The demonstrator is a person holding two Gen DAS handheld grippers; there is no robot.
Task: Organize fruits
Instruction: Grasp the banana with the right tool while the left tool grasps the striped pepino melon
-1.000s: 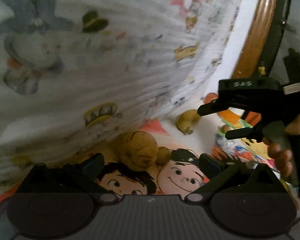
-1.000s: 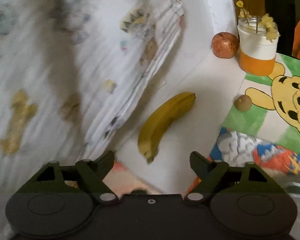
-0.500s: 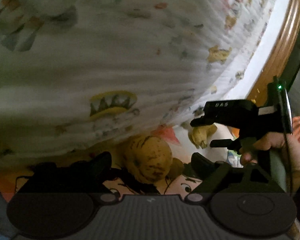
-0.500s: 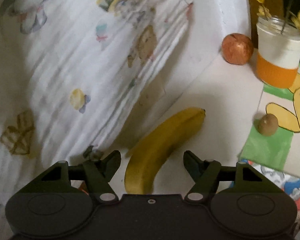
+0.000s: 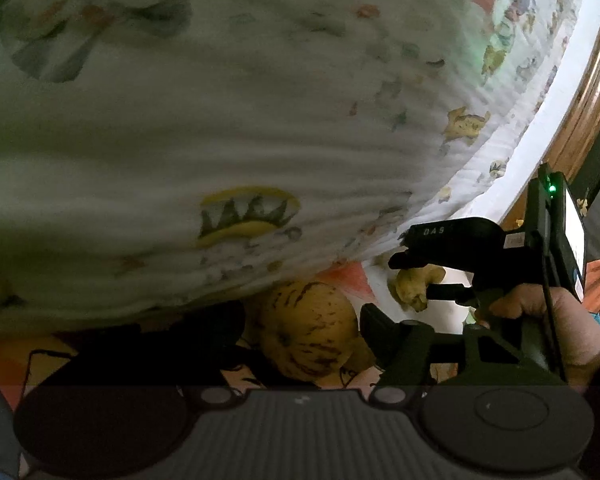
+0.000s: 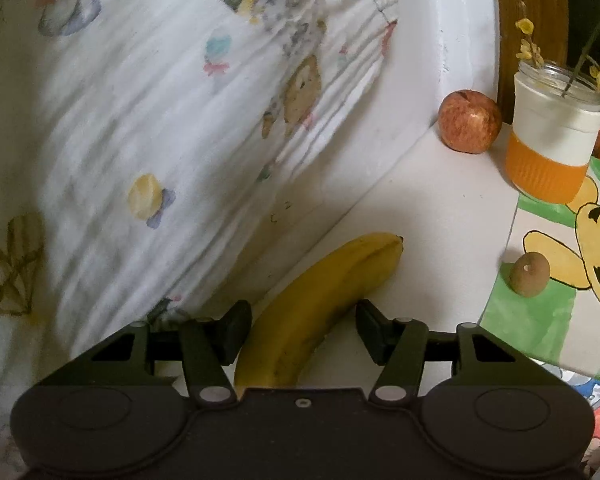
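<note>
Yellow banana (image 6: 320, 300) lies between the right gripper (image 6: 300, 330)'s parted fingers, pointing toward 1 o'clock; squeeze gently at its thick middle. Left gripper (image 5: 300, 336) gapes around a streaked melon (image 5: 312, 328).

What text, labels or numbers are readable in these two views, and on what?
"DAS": pale letters on top of the right tool's black body, seen from the left wrist view.
White label on the same body: too small to read.
Faint marks on the white ledge above the banana: not legible as words.
Printed cloth and cartoon mat: pictures only, no words.
</note>
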